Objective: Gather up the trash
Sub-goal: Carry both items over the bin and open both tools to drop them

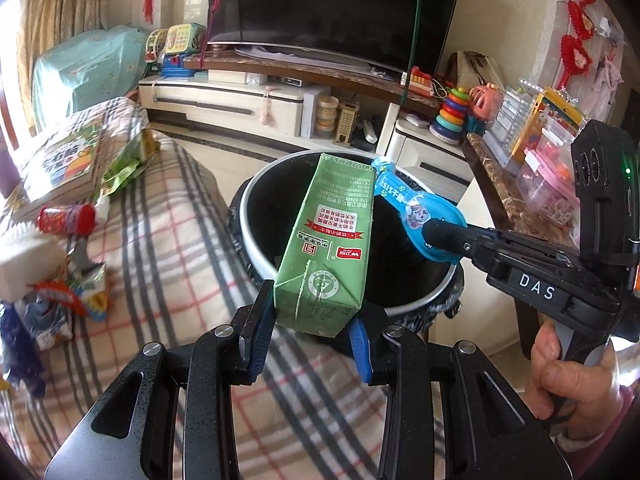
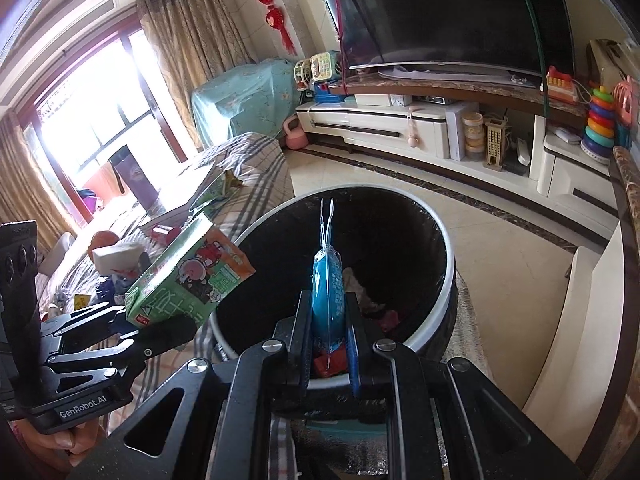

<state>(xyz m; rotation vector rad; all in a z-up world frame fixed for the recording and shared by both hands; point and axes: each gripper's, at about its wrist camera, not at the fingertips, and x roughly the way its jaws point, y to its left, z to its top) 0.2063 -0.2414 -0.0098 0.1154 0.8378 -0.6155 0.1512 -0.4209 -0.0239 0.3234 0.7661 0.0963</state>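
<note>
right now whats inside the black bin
In the bin, some crumpled pale trash, a pink scrap and something red show. The blue packet in the right claw hides the rest.

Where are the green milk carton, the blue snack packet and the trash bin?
green milk carton [image 1: 324, 240], left wrist view, its printed side panel.
blue snack packet [image 2: 329, 292], right wrist view, its edge.
trash bin [image 2: 448, 276], right wrist view, its white rim.

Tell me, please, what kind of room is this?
Most likely a family living room: a large television stands on a long low cabinet, children's toys such as a ring stacker sit there, and curtains hang beside a big window.
</note>
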